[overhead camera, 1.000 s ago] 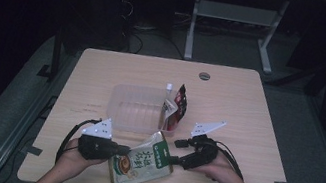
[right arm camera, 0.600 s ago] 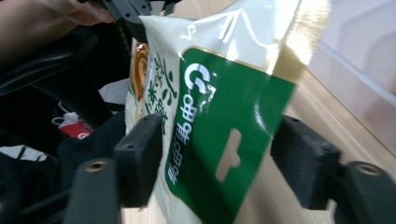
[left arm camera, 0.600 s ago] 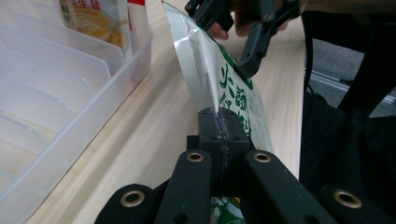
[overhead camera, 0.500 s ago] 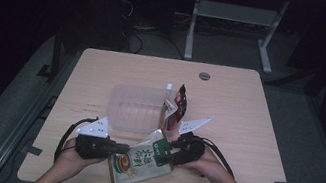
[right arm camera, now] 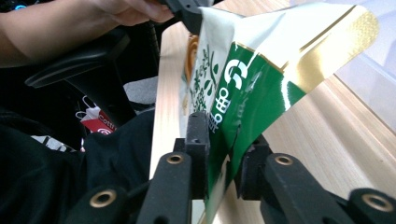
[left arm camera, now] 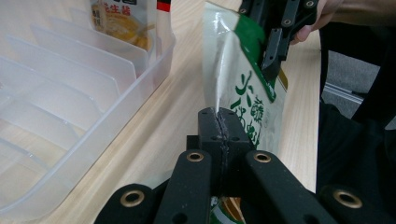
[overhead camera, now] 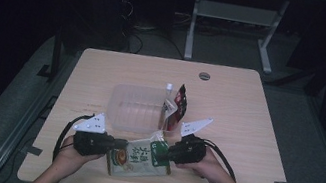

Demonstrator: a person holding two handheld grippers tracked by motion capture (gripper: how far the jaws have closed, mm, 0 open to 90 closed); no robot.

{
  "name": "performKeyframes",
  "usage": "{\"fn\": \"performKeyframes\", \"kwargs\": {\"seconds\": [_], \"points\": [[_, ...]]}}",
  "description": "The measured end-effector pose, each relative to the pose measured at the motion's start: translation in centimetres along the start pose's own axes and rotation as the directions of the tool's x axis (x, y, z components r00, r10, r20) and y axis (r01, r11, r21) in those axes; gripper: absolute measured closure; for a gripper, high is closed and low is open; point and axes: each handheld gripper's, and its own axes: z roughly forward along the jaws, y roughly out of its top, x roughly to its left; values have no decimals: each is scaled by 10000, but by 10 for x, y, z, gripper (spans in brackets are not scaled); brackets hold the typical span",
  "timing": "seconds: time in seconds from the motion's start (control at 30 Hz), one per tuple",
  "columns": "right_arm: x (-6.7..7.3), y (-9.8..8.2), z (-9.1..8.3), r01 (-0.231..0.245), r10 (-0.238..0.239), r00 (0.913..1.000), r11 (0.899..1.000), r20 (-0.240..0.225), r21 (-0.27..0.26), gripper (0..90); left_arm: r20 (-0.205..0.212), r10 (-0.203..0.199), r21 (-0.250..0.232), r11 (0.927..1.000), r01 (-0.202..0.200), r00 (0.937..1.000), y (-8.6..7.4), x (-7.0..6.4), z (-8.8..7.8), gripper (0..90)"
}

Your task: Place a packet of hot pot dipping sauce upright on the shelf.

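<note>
- Since a second ago: right gripper [overhead camera: 163, 155] moved in onto green pouch [overhead camera: 139, 157], jaws just closing on its edge
- Green pouch just in front of clear tray [overhead camera: 121, 102], near table edge, lifted between both grippers
- Light, floppy, slick foil; best pinched at sealed edges
- Left gripper [left arm camera: 219, 122] clamped tight on opposite edge

The green pouch [left arm camera: 243, 98] is cut off at the top edge in the left gripper view. Print on the far packets [overhead camera: 176, 106] is too small to read.
</note>
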Motion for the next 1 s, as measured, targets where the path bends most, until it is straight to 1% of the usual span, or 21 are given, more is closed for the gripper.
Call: {"fn": "performKeyframes", "kwargs": {"seconds": [0.03,0.07,0.13,0.2,0.23,0.3,0.37,0.5,0.53,0.57,0.6,0.63,0.7,0.73,0.77,0.8,0.9,0.97,1.0], "points": [[0,0,0,0,0,10000,10000,0,0,830,-7,8,-21,10000,-8,10000,0,0,0,900],[0,0,0,58,-58,9999,10000,-125,-23,858,-11,-7,-35,10000,7,10000,0,0,0,900],[1,0,-1,12,-12,9999,10000,-133,2,875,-50,1,-44,10000,-1,10000,0,1,0,900],[1,1,-1,19,-21,9996,10000,-290,-67,887,-83,-63,-70,10000,62,9999,0,1,1,899],[2,1,-1,51,-54,9995,9999,-321,-108,891,-128,-57,-91,9999,56,9999,0,1,1,898],[2,1,-2,-33,22,9986,9998,-536,-214,896,-179,-22,-145,9999,19,9998,0,2,2,894],[4,2,-2,17,-34,9982,9996,-591,-288,898,-210,25,-75,10000,-26,9998,0,3,2,886],[8,3,-3,116,-145,9969,9992,-773,-378,900,-202,-30,5,10000,30,9998,0,3,3,851],[9,3,-3,73,-101,9969,9993,-786,-357,900,-201,-95,12,10000,95,9998,0,4,3,838],[10,4,-3,71,-105,9966,9991,-816,-423,900,-255,-166,-49,9999,164,9995,0,4,3,792],[10,4,-3,96,-137,9964,9988,-838,-489,900,-290,-221,-79,9997,219,9993,0,5,3,792],[10,5,-4,120,-168,9962,9984,-851,-558,900,-342,-279,-91,9996,276,9990,0,6,2,752],[12,7,-6,148,-208,9962,9974,-843,-710,900,-533,-297,-110,9995,292,9981,-1,6,2,655],[13,8,-8,192,-259,9963,9964,-818,-821,900,-559,-290,-90,9996,286,9980,-1,7,1,578],[13,8,-9,264,-334,9963,9959,-791,-870,900,-511,-332,-147,9994,324,9981,-1,7,1,557],[13,8,-9,264,-334,9963,9959,-791,-870,900,-535,-309,-154,9994,301,9981,-2,6,0,557],[15,9,-11,338,-416,9963,9943,-757,-1008,900,-536,-460,-159,9989,452,9975,-4,6,-1,491],[17,11,-13,323,-403,9967,9931,-698,-1125,900,-514,-556,1,9985,556,9971,-6,7,0,446],[17,12,-15,443,-522,9965,9919,-645,-1189,900,-524,-569,59,9983,573,9970,-7,7,0,426]]}}
